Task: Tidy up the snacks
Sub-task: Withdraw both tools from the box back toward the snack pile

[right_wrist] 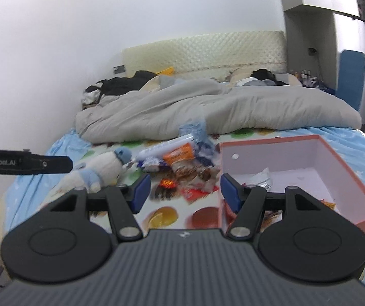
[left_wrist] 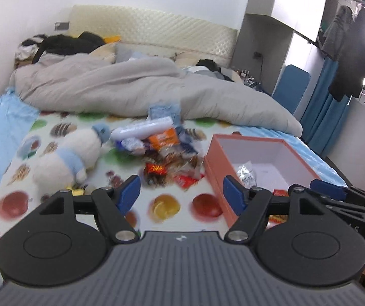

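Observation:
A pile of snack packets (left_wrist: 162, 150) (right_wrist: 180, 165) lies on the fruit-print sheet in the middle of the bed. An open pink box (left_wrist: 256, 163) (right_wrist: 297, 176) stands to its right, with a silver packet (left_wrist: 245, 172) and a few red wrappers inside. My left gripper (left_wrist: 182, 191) is open and empty, held above the sheet in front of the pile. My right gripper (right_wrist: 183, 190) is open and empty, near the box's left wall. The right gripper also shows at the right edge of the left wrist view (left_wrist: 340, 199).
A white and blue plush toy (left_wrist: 67, 155) (right_wrist: 101, 170) lies left of the pile. A grey duvet (left_wrist: 131, 86) is bunched behind the snacks. A headboard, a wall, blue curtains and hanging clothes (left_wrist: 348, 58) stand beyond.

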A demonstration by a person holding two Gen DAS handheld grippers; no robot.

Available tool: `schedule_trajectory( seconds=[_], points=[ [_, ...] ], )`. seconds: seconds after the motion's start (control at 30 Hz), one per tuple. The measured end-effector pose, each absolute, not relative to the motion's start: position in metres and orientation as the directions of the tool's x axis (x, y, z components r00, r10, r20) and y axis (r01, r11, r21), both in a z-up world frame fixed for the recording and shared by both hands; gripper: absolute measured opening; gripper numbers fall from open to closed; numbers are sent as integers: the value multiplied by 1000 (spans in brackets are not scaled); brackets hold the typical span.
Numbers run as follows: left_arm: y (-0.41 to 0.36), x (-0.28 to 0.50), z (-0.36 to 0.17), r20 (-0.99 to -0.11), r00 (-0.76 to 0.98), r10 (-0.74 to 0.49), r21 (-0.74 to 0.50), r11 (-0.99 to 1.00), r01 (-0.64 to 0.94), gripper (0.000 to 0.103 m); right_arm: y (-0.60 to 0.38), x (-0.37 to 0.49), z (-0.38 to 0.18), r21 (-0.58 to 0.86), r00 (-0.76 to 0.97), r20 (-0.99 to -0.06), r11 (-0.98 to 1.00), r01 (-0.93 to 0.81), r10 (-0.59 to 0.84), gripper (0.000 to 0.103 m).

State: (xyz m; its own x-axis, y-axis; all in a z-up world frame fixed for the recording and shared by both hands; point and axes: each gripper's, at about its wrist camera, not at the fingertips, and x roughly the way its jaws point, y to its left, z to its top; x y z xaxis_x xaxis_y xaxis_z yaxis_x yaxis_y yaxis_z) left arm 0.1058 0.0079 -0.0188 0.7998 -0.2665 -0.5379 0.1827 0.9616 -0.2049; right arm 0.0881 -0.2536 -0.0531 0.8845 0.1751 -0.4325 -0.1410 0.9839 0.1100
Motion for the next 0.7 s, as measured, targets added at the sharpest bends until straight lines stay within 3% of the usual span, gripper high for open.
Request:
schedule_trajectory(
  seconds=[0.23,0.37,0.7],
  points=[
    [37,87,-43,-561,798,-220,-198,972,128,76,-234,69,-67,108,875,-447,982,-154,187,63],
    [44,84,-53,-586,793,-170,-163,982,90,86,-228,67,-70,111,857,-478,981,-156,191,66],
    [49,93,-63,-597,783,-173,-184,980,76,89,-219,71,-80,86,850,-489,981,-176,196,69]
  ],
)
